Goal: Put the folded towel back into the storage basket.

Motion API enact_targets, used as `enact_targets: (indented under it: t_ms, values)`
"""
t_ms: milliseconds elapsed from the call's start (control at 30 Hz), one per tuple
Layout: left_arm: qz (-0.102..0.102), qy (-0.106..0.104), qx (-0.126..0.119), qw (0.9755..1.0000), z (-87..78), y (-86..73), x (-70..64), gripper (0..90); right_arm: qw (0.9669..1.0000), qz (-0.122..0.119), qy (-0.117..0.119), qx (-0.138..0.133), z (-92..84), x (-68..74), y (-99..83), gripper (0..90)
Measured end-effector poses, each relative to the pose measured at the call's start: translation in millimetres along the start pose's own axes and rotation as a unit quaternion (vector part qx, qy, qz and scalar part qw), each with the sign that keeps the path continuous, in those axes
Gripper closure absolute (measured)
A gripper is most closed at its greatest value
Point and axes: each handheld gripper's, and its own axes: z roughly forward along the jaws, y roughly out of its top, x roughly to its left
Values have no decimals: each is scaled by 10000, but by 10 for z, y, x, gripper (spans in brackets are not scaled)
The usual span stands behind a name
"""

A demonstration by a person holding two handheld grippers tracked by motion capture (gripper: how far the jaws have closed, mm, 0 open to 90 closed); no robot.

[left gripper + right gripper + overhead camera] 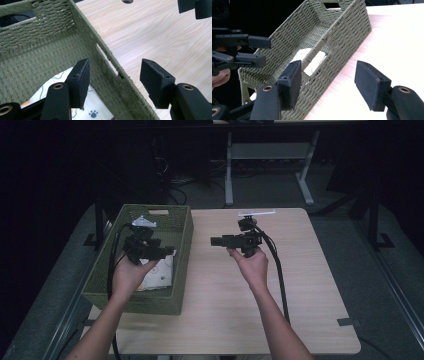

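High view, left claw (167,252) agape over green basket (181,232), right claw (215,241) agape beside it

Worktop (295,285): light wood-grain top, rounded corners, standing on grey floor.

Directly on it: one green woven basket (181,265), rectangular, with slot handles cut into its walls. It sits at the worktop's left edge, its long side running front to back and its left wall overhanging that edge.

Right of the basket the wood surface is bare to the far edge. In the left gripper view the basket's right wall (117,72) meets the wood along a straight line.

A small dark tab (347,322) lies flat on the worktop near its front right corner, well apart from the basket; what it is cannot be told.
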Motion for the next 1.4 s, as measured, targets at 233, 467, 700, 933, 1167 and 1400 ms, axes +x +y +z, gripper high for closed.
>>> enact_targets:
  t_ms: [233, 467, 700, 933, 1167, 1400]
  values:
    - [49, -36, 18, 10000, 62, 33, -84, 392, 9999, 68, -71, -49, -117, -79, -30, 368]
    - [96, -79, 38, 9999, 120, 62, -171, 380, 9997, 159, -118, -116, -216, -195, -82, 354]
    - [136, -91, 72, 9998, 178, 92, -253, 354, 9994, 254, -147, -157, -319, -291, -133, 347]
    - [154, -173, 83, 9997, 252, 119, -353, 326, 9991, 314, -194, -204, -413, -377, -185, 342]
    - [220, -248, 75, 9994, 323, 150, -481, 316, 9987, 360, -250, -250, -521, -458, -234, 339]
    - [297, -350, 76, 9989, 409, 188, -624, 302, 9983, 413, -316, -265, -643, -512, -271, 334]
